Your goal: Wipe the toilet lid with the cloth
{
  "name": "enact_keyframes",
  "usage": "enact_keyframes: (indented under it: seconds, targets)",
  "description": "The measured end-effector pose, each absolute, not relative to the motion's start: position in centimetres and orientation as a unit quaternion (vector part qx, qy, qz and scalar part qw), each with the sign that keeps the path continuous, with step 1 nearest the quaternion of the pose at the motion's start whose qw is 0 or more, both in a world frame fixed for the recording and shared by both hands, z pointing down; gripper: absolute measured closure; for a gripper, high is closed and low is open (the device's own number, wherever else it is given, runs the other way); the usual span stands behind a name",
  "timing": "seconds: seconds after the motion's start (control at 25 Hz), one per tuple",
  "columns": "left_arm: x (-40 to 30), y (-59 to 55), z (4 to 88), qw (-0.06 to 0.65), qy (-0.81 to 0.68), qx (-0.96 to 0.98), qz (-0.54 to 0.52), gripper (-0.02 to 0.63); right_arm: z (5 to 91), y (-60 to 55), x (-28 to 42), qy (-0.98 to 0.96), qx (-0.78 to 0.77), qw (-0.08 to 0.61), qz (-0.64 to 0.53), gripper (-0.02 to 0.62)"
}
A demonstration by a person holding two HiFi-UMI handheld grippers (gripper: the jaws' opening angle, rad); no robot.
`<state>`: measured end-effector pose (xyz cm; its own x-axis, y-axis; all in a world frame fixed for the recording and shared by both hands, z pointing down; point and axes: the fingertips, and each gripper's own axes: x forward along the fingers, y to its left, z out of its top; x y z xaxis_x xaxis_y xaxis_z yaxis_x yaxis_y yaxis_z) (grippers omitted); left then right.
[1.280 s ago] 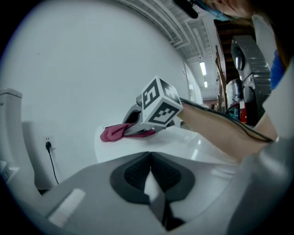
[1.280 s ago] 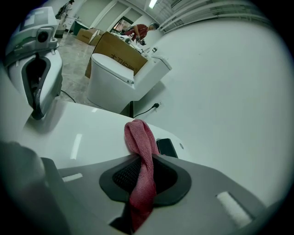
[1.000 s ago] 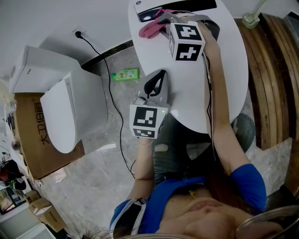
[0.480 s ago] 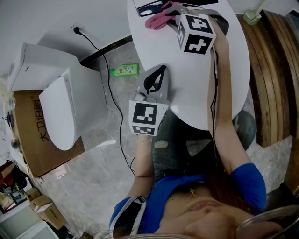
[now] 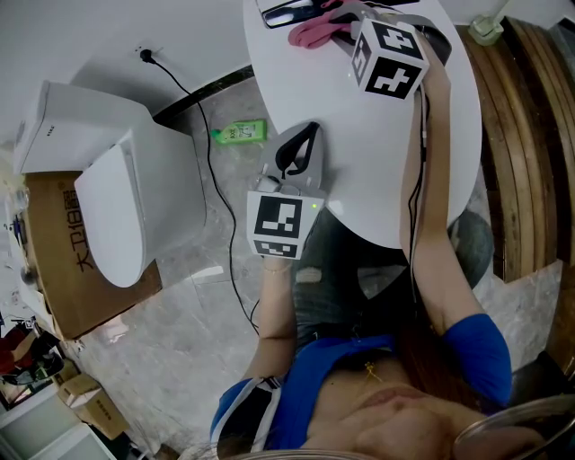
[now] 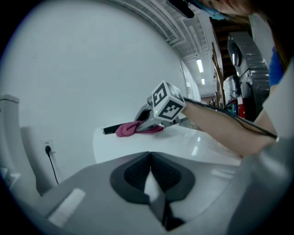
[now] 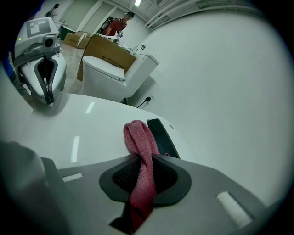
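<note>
The white toilet (image 5: 112,220) stands on the floor at the left with its lid down; it also shows far off in the right gripper view (image 7: 105,69). A pink cloth (image 5: 314,31) lies at the far edge of the round white table (image 5: 359,135). My right gripper (image 5: 346,20) is shut on this cloth (image 7: 140,137), which runs twisted between the pads and sticks out in front. My left gripper (image 5: 301,157) rests on the table's near-left edge, shut with nothing in it. From it I see the right gripper (image 6: 142,120) and the cloth (image 6: 126,129) across the table.
A flat black device (image 5: 283,13) lies on the table beside the cloth (image 7: 161,136). A green bottle (image 5: 241,134) and a black power cord (image 5: 211,198) are on the floor between table and toilet. A cardboard box (image 5: 63,269) sits behind the toilet. Wooden boards (image 5: 526,135) stand right.
My right gripper has moved up toward the table's far edge, taking the pink cloth with it. The left gripper has stayed put.
</note>
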<state>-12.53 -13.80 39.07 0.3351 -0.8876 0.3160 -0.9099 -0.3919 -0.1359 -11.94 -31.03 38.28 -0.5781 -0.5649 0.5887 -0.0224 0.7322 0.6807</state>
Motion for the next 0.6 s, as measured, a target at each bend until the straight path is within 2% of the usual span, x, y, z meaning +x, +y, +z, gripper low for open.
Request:
enact_keyframes:
  seconds: [0.6]
  targets:
    - [-12.4, -13.7, 39.1, 0.031, -0.551, 0.816, 0.173, 0.603, 38.2, -32.3, -9.1, -0.836, 0.211, 0.414, -0.292, 0.532]
